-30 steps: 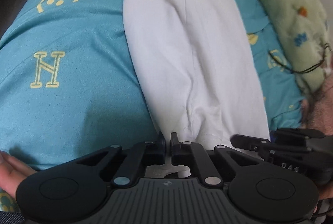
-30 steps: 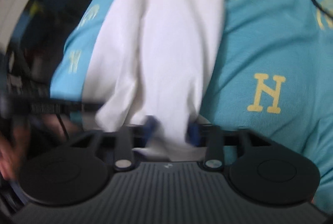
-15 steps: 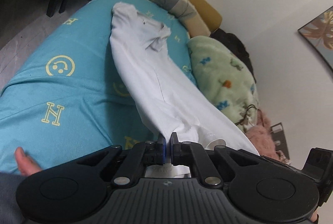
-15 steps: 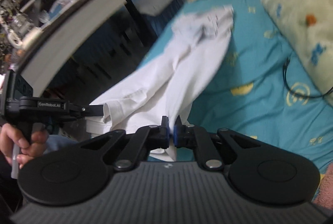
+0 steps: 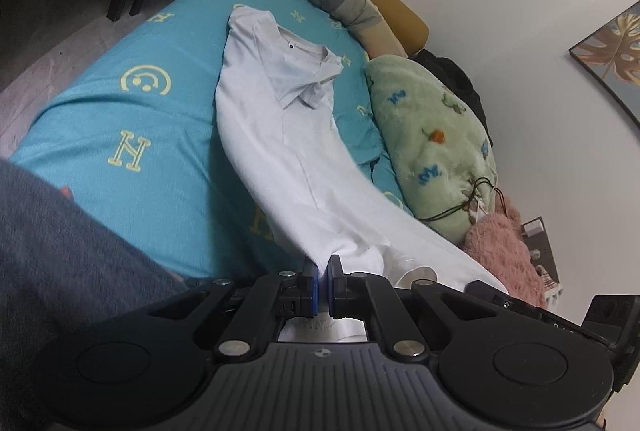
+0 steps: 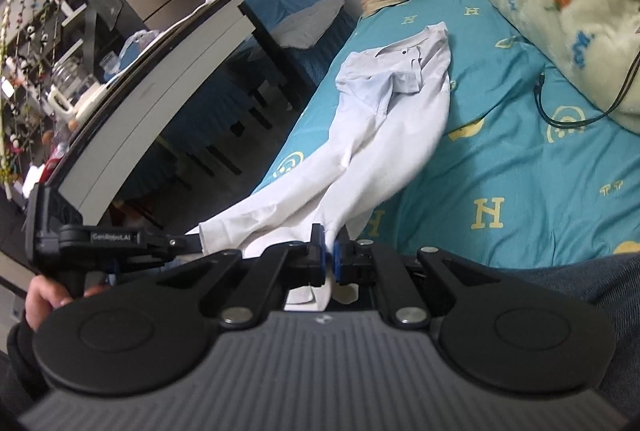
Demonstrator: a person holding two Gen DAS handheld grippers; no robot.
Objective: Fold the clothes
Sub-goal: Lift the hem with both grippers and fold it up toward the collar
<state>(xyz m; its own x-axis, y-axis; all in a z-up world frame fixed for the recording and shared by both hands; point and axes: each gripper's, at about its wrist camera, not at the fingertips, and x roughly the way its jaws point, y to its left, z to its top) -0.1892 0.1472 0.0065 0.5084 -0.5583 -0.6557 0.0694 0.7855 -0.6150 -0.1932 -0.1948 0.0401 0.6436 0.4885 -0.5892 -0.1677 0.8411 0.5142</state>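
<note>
Left gripper (image 5: 323,267) clamped tight on the near hem of the white shirt (image 5: 280,119), jaws pinched almost together with only cloth between them. Right gripper (image 6: 328,251) likewise closed on the hem beside it. Ahead of both tools the shirt stretches away, near end lifted, collar end lying flat on the teal bedsheet (image 5: 120,103). A green blanket (image 5: 432,139) sits off to the right.

Left gripper (image 5: 323,267) pinches hem of white polo shirt (image 5: 288,135), lifted off teal bedsheet (image 5: 120,111). Collar end lies flat on sheet. Green blanket (image 5: 432,151) just beside shirt.
</note>
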